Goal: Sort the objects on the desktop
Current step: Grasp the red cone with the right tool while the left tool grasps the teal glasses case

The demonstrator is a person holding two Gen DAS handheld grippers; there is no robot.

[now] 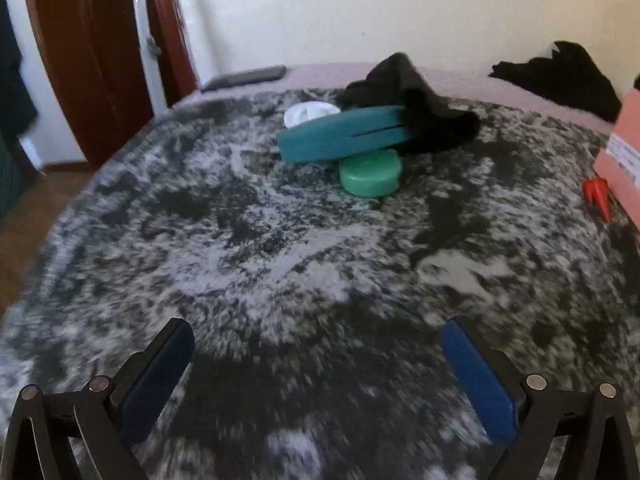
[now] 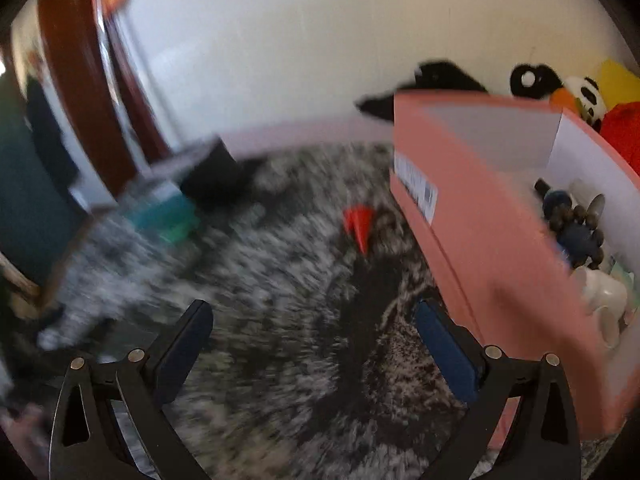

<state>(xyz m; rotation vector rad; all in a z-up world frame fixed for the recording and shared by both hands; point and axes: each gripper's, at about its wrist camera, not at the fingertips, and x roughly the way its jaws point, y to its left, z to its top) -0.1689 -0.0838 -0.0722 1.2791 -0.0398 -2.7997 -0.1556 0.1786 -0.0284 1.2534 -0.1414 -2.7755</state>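
Observation:
A teal flat case (image 1: 344, 134) lies across a round green tin (image 1: 371, 173), with a white round lid (image 1: 310, 113) behind and a black cloth (image 1: 416, 100) on its right end. A red cone (image 1: 598, 196) lies beside the pink box (image 1: 624, 156). My left gripper (image 1: 316, 340) is open and empty, well short of the pile. My right gripper (image 2: 314, 320) is open and empty beside the pink box (image 2: 480, 216); the red cone (image 2: 360, 222) lies ahead of it. The box holds dark beads (image 2: 576, 224) and white cups (image 2: 604, 296).
A grey-and-black shaggy cover (image 1: 280, 248) spreads over the surface. A dark flat device (image 1: 244, 77) lies at the far left edge, another black cloth (image 1: 560, 76) at the far right. Plush toys (image 2: 576, 92) sit behind the box. A brown door (image 1: 92, 48) stands left.

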